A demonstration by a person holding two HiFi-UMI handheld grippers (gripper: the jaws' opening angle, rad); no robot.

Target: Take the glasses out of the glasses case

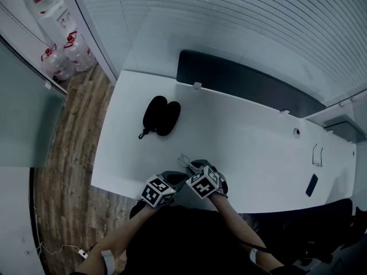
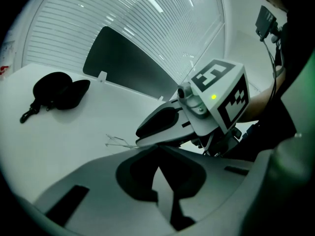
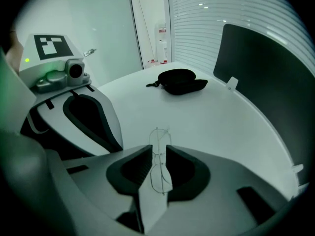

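While both grippers crowd together at the lower middle of the head view, over the near edge of the white table (image 1: pixel 246 136), my right gripper (image 3: pixel 158 150) has its jaws drawn narrow on the glasses (image 3: pixel 158 163). The thin wire frame stands edge-on between the dark pads and seems to touch them on both sides. Its far end pokes out past the tips, toward the centre of the right gripper view, above bare table. My left gripper (image 2: pixel 156 149) has its jaws together at the tips. A bit of the glasses' wire shows just left of those tips in the left gripper view, and I cannot tell whether any of it is nipped there. My right gripper's cube and one pale jaw fill the middle right of that view, just beside my left jaws. The case (image 1: pixel 160 115) lies open on the table, black, left of centre in the head view and well apart from both grippers, with a short strap trailing from its lower left end. A dark panel (image 1: pixel 241 82) runs along the far edge of the table. Water bottles (image 1: pixel 63 59) stand on the wood floor in the upper left corner.
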